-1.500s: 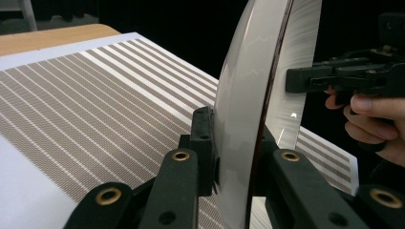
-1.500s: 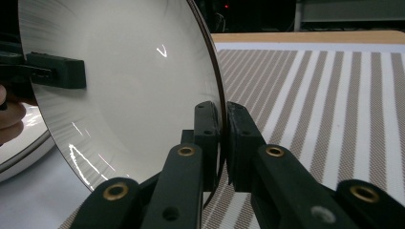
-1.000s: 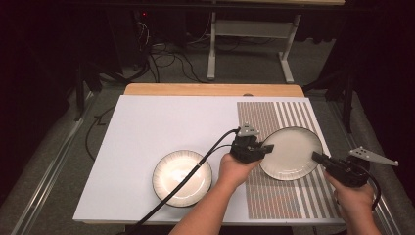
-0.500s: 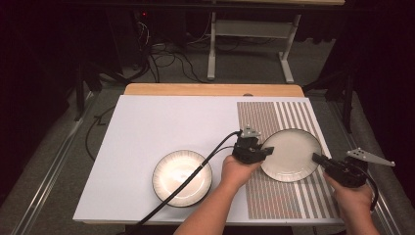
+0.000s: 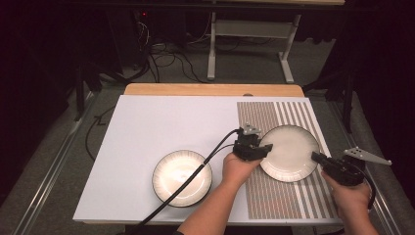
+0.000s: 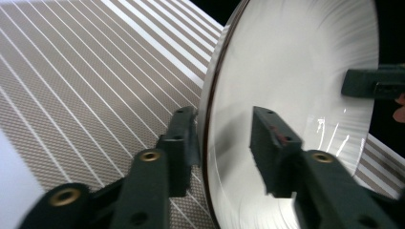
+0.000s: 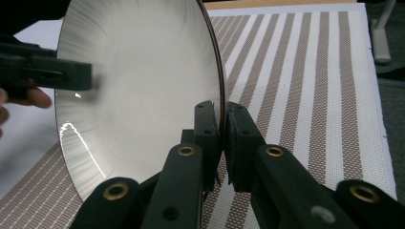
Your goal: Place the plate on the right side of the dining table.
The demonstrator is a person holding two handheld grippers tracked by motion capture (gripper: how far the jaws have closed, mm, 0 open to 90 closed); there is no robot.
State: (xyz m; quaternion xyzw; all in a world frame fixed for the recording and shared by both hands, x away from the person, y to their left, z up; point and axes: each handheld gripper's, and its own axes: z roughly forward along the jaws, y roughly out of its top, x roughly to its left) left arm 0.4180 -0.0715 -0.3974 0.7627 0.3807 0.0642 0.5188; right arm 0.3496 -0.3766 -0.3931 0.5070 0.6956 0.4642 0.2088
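Observation:
A white plate with a dark rim (image 5: 289, 152) rests on the striped mat (image 5: 274, 200). My left gripper (image 5: 258, 147) is at its left rim. In the left gripper view its jaws straddle that rim of the plate (image 6: 296, 62), open, the outer jaw against the underside and the inner one clear of the face. My right gripper (image 5: 316, 157) is at the right rim. In the right gripper view the gripper (image 7: 222, 112) is shut on the edge of the plate (image 7: 143, 81). A second ridged plate (image 5: 182, 177) lies on the white mat.
The white mat (image 5: 161, 122) covers the table's left and middle, and a wooden table edge (image 5: 210, 89) shows behind it. The left gripper's cable (image 5: 195, 171) trails across the second plate. Beyond the table are a desk frame and cables on the floor.
My right gripper has edged slightly left onto the plate's right rim. The plate and my left gripper have barely moved.

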